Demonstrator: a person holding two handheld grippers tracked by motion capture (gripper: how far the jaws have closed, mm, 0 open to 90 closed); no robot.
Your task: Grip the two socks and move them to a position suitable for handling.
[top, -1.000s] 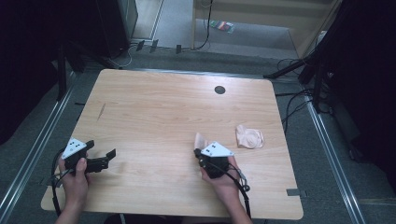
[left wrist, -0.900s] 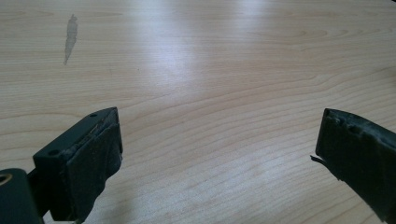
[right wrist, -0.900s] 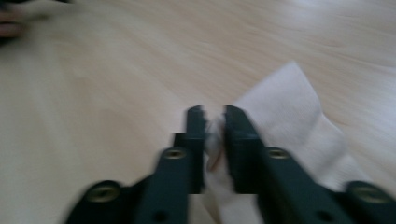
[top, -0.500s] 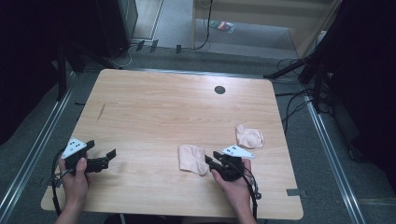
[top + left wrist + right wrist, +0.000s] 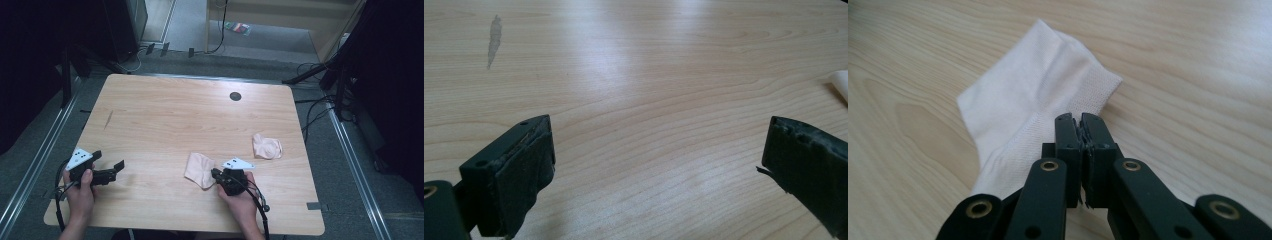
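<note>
On pale wood table [image 5: 165, 115], right claw [image 5: 1080, 120] pinches white sock [image 5: 1028, 105]; left claw [image 5: 659, 160] gapes; floor [image 5: 240, 57] grey.

Near edge of sock [image 5: 1033, 95] hidden under right gripper [image 5: 1080, 125]; whether cloth sits between closed jaws, cannot tell. White corner [image 5: 840, 82] right of left gripper [image 5: 649, 165] cut by frame edge. Small object on floor [image 5: 238, 27] beyond table [image 5: 165, 107] too small to tell.
</note>
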